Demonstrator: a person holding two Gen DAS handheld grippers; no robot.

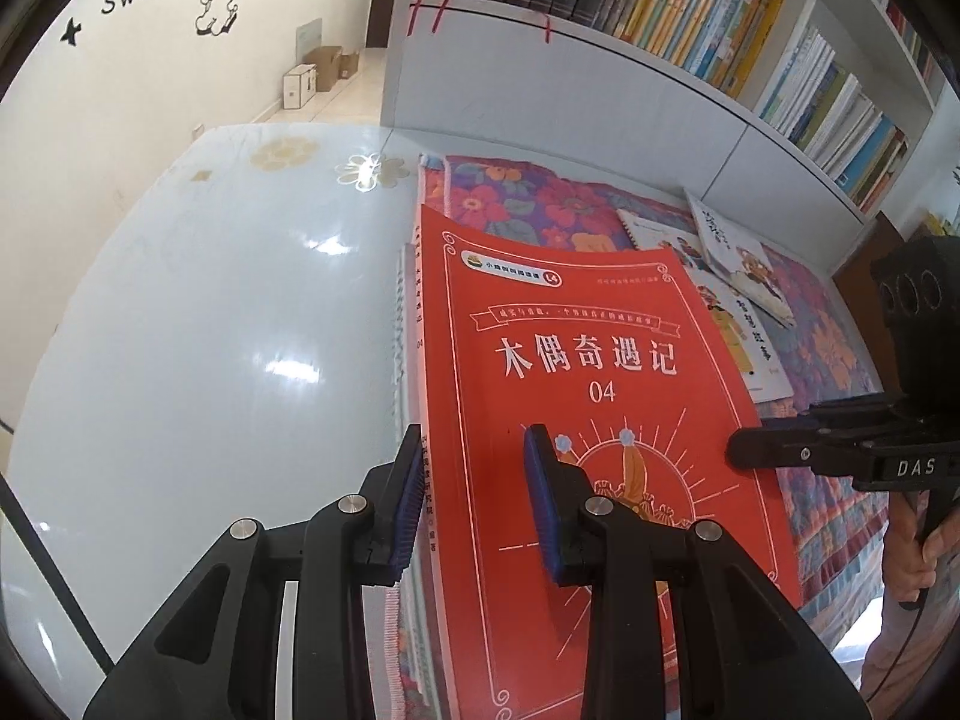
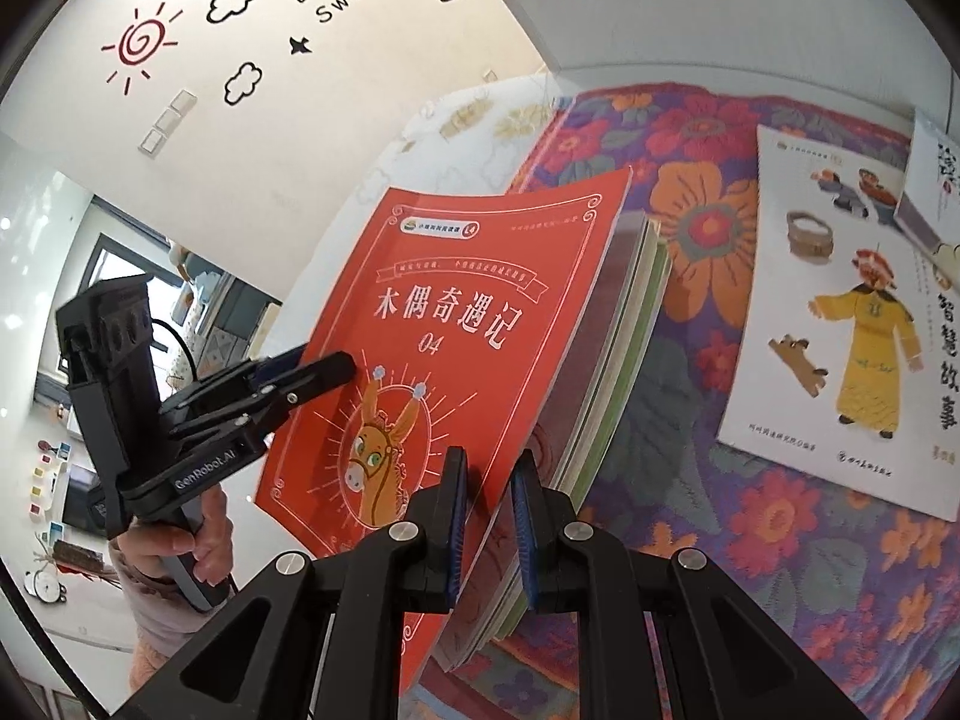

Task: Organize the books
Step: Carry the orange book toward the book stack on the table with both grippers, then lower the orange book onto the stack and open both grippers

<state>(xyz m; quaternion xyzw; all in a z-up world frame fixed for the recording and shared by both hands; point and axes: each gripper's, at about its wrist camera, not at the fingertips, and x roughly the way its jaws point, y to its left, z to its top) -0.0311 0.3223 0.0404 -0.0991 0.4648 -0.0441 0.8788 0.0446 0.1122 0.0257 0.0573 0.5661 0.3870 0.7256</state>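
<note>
While gripped, book stack (image 1: pixel 576 360) spans both tools.

The top book (image 1: pixel 576 360) is red with white lettering and a tan donkey — the cloth (image 2: pixel 708 222) beneath shows orange, red flowers on purple. The gripper pads (image 1: pixel 543 504) are blue.

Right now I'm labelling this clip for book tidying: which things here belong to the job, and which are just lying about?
Job:
stack of books with red cover on top, gripped by left gripper and right gripper
white picture book
bookshelf

Lying about:
floral cloth
cardboard boxes
wall stickers
</note>
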